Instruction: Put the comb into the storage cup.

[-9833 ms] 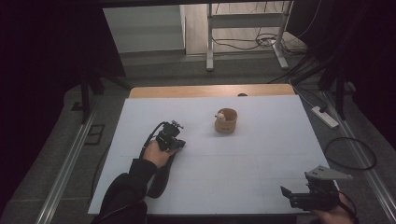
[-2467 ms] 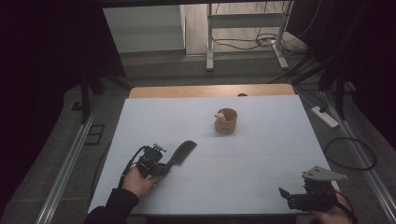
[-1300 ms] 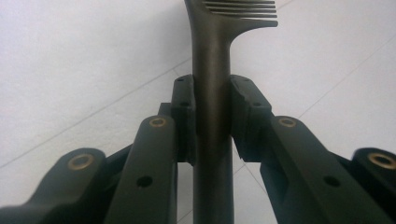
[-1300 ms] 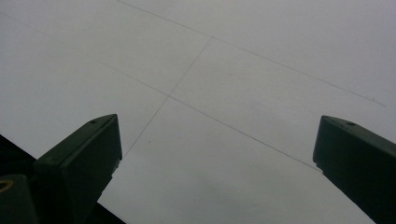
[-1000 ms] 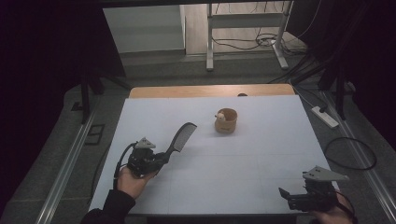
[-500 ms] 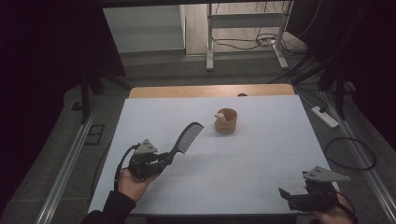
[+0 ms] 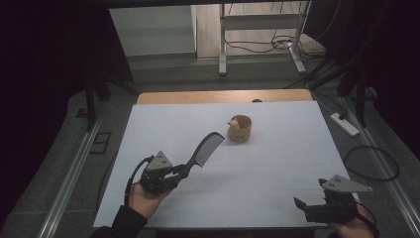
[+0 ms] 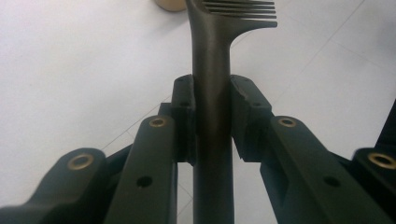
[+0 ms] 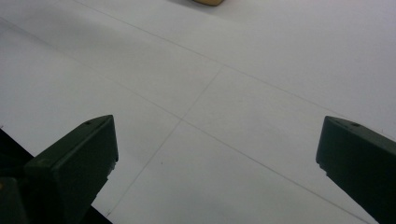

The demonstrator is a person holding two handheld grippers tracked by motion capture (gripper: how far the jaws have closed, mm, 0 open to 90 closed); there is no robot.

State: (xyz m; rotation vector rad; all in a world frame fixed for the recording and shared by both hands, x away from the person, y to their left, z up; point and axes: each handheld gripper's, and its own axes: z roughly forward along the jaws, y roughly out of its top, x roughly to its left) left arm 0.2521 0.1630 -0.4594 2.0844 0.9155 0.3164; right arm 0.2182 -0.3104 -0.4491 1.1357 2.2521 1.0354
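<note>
1. The left gripper (image 8: 212, 121) has its jaws clamped on the handle of a dark comb (image 8: 212, 70), one pad pressing each side.
2. In the left gripper view the handle runs straight up between the jaws, and the teeth branch off to the right at the top edge.
3. In the high view the comb (image 7: 204, 151) sticks out past the left gripper (image 7: 179, 173) and is held above the table (image 7: 277, 163), not lying on it.
4. Its long axis runs diagonally: handle low and near the person, head up and away to the right, aimed at the cup (image 7: 239, 128).
5. The comb's tip is near the cup but apart from it; the teeth face right and towards the near edge.
6. The right gripper (image 7: 302, 204) sits at the table's near right corner, jaws spread wide with only bare table between them.
7. Compared with a second ago, the left hand (image 7: 141, 198) has carried the comb a little further towards the cup and slightly higher; the clamp is unchanged.
8. The right gripper and the cup have not moved.
</note>
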